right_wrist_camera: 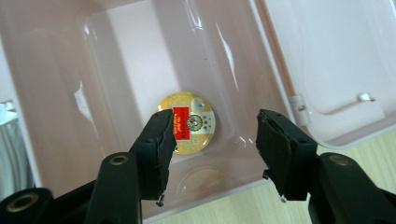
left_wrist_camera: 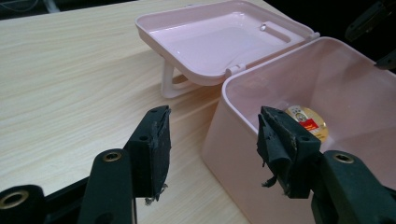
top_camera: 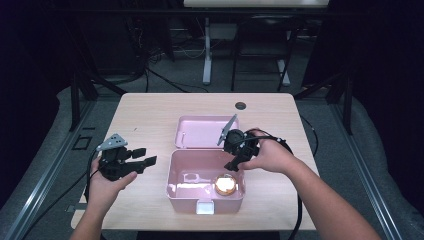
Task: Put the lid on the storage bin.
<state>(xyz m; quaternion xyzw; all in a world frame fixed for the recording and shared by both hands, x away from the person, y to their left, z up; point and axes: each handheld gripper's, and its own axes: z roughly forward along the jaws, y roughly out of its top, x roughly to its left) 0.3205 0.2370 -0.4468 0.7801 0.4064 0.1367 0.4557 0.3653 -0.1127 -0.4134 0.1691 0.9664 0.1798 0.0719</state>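
Okay, my right gripper [right_wrist_camera: 212,142] hangs unclenched above gold tin [right_wrist_camera: 189,122] in pink box [right_wrist_camera: 56,93]; red label unreadable; left gripper [left_wrist_camera: 212,149] released, empty.

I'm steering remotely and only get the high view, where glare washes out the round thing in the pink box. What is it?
Observer: A flat gold disc with a red label, lying on the floor of the box.
Operator: Are the right tongs holding it?
Observer: No. The right tongs hang above the box, jaws apart with nothing between them; the disc lies below.
Operator: And the left tongs?
Observer: The left tongs are open and empty, just outside the box's near corner, one jaw in front of its wall.
Operator: Is the lid flat on the table?
Observer: No. The lid is propped at a tilt on its handle.
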